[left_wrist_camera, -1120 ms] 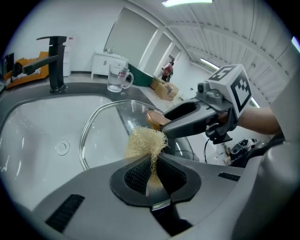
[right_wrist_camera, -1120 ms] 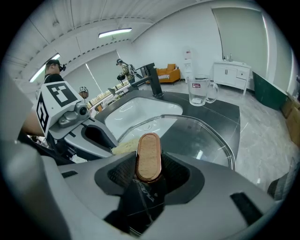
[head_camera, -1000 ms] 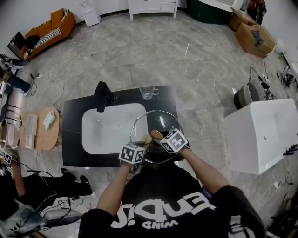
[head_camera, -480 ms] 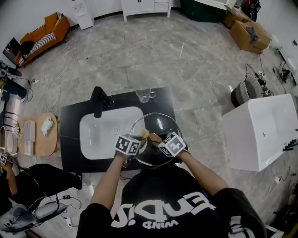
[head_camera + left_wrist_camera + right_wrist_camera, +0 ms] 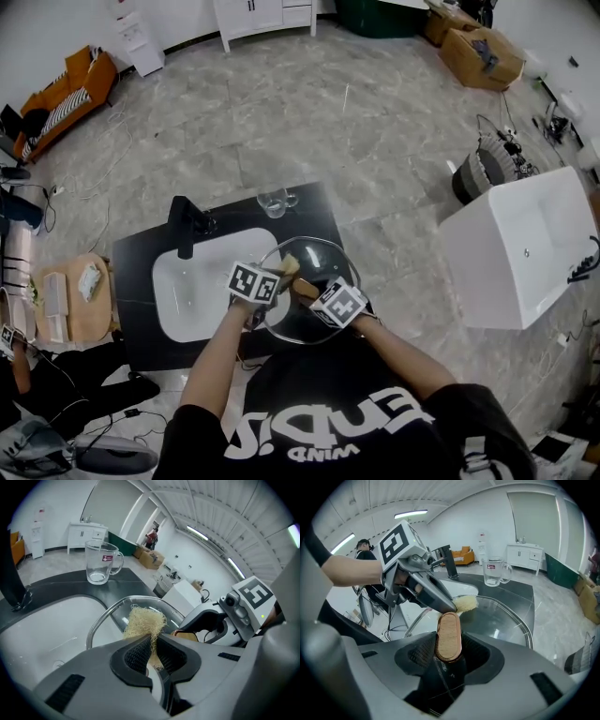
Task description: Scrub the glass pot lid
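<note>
Head view: glass pot lid (image 5: 323, 258) at table's (image 5: 131, 281) front right, beside sink (image 5: 187, 291), tilted.
Left gripper view: left gripper (image 5: 152, 651) clenched on fibre scrubber (image 5: 144, 620), pressed to the glass.
Right gripper view: right gripper (image 5: 449, 656) grasping wooden handle (image 5: 449, 634), long axis upright.
Judged stiff, slippery, breakable; the handle is the safest hold.

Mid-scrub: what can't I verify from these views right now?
- Left gripper view: whether the scrub pad touches the glass pot lid; the left gripper hides the pad's lower end.
- Right gripper view: how the wooden handle joins the lid; the right gripper covers its base.
- Head view: the lid's near rim, hidden behind both grippers.
- Left gripper view: the mug print, too small to read.
</note>
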Demonstrator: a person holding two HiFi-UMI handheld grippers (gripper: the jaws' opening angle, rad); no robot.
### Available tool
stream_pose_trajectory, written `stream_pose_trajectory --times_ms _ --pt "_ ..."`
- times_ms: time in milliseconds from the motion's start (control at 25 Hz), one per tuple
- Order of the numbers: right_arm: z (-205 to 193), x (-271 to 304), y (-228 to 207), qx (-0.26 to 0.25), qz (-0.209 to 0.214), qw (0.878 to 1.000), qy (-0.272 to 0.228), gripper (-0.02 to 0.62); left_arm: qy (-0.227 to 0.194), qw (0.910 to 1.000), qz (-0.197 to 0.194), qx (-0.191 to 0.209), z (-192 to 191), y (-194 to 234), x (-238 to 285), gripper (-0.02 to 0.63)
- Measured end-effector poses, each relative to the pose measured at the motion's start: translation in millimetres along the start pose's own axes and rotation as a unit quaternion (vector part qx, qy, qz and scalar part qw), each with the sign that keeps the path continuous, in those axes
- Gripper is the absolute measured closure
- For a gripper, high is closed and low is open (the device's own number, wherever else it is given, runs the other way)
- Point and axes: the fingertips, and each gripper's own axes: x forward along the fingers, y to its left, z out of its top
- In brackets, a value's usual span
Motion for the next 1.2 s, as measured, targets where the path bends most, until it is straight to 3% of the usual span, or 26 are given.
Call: stream_pose_trajectory --times_ms 160,640,840,1200 --pt "-0.9 1.0 -2.7 0.008 -0.008 1.000 -0.009 0.419 0.013 0.9997 -0.018 0.006 12.9 -1.8 10.0 0.561" --pt "-2.3 1.8 -2.8 0.007 -0.021 1.000 0.001 0.419 0.086 0.9907 -0.055 0.090 32.2 -18.3 34.9 0.561" --pt "-2.9 4.2 -2.4 0.007 -0.021 1.000 0.002 0.419 0.110 0.9861 -0.083 0.093 38.2 -34.2 50.9 0.561" --pt "-2.3 3.6 -2.4 0.012 -0.020 1.000 0.001 0.419 0.150 0.9770 -0.101 0.113 39.9 -43.4 56.7 0.561"
